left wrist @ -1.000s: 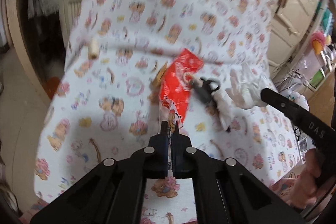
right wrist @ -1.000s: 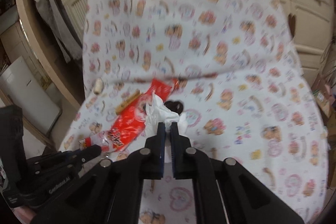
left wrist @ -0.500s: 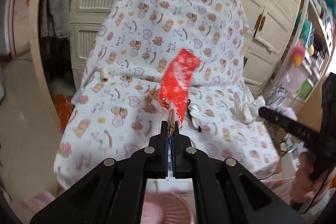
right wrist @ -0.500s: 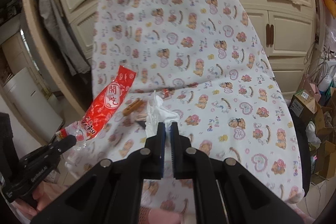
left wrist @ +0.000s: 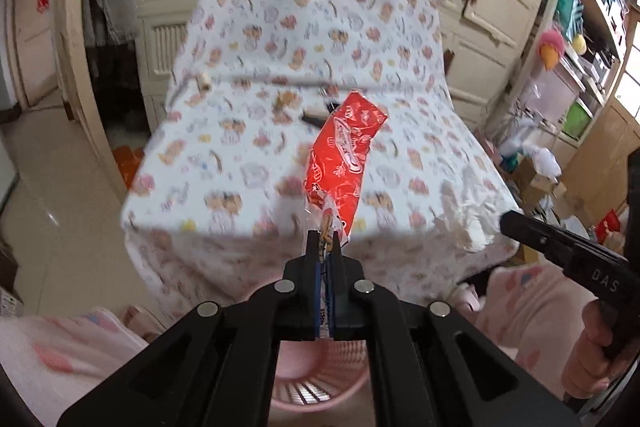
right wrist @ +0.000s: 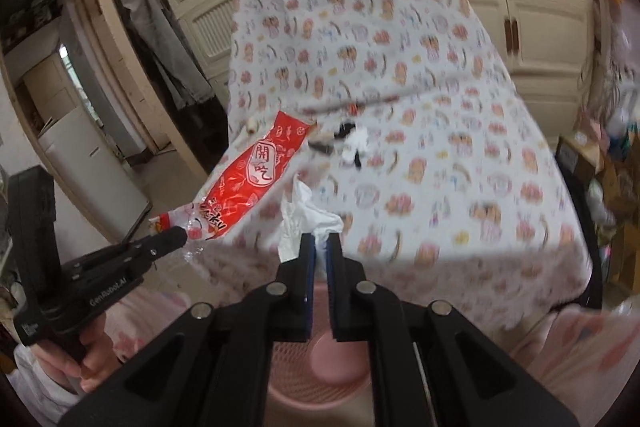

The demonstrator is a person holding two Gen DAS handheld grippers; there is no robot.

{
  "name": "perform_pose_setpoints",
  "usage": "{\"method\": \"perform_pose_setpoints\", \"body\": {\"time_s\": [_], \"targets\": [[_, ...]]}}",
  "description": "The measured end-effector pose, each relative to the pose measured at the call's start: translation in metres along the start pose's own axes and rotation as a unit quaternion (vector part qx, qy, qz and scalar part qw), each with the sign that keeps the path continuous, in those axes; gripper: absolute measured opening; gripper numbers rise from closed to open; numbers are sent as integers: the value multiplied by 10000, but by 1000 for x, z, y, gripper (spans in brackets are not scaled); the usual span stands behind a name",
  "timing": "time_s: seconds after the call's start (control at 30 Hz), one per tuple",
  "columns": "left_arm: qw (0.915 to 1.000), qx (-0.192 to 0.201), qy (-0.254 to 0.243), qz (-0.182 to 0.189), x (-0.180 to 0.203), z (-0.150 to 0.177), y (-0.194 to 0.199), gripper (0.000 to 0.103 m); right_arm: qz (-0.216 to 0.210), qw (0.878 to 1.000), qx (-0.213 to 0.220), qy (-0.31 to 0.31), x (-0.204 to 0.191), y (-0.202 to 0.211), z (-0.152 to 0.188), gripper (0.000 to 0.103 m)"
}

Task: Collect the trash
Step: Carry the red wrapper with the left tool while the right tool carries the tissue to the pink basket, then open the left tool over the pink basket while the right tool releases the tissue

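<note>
Red wrapper (left wrist: pixel 344 163) now hangs in the air, clear of the printed sheet (left wrist: pixel 256 131) it lay on a second ago, its clear end pinched in the tightly closed left gripper (left wrist: pixel 325 247). Crumpled white tissue (right wrist: pixel 304 223), also lifted off the sheet since then, is clamped in the right gripper (right wrist: pixel 318 243), jaws pressed together on it. Both hands have drawn back from the seat, and a pink basket (left wrist: pixel 316 379) has come into view directly under the two grippers. Judgement: pickup is done for these two pieces; release into the basket looks like the next step. Still on the sheet: a dark item with a white scrap (right wrist: pixel 354 143), a small pale roll (left wrist: pixel 203 82), a brownish bit (left wrist: pixel 282 101). Writing: large Chinese characters on the wrapper, 開吃; "GenRobot.AI" on the left gripper's body in the right view; "DAS" on the right gripper's arm in the left view.
</note>
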State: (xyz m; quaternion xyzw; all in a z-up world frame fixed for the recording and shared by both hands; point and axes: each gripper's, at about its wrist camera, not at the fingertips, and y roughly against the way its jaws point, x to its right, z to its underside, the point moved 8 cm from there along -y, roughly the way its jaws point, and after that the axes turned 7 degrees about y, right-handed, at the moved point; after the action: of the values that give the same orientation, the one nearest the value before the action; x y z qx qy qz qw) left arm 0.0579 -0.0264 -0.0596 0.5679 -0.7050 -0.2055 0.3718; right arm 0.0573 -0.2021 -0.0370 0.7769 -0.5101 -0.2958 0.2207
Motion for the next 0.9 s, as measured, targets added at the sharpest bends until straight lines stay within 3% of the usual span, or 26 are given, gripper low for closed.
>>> {"method": "perform_pose_setpoints", "body": {"time_s": [0.1,0.2,0.3,0.43,0.53,0.73,0.9], "targets": [[9986,-448,-274,-21,5,18,-14,1,-80,9997,-213,7,-2,-9,14,6],[9925,-990,-661,-293,8,40,-33,1,22,9988,-488,65,-2,-27,25,6],[9792,-1669,-778,-849,-5,67,-58,1,-22,9969,-783,-4,0,-44,36,6],[9577,-2574,-404,-1224,-35,101,-86,1,-84,9915,-1291,-139,2,-72,58,6],[9503,-2734,-261,-1466,-51,107,-96,1,-119,9849,-1719,-150,-2,-97,79,6],[9422,-2960,-146,-1565,-63,116,-108,2,-192,9684,-2421,-565,4,-140,119,7],[9314,-3187,-294,-1736,-67,131,-124,2,47,9616,-2679,-586,12,-160,139,6]]}}
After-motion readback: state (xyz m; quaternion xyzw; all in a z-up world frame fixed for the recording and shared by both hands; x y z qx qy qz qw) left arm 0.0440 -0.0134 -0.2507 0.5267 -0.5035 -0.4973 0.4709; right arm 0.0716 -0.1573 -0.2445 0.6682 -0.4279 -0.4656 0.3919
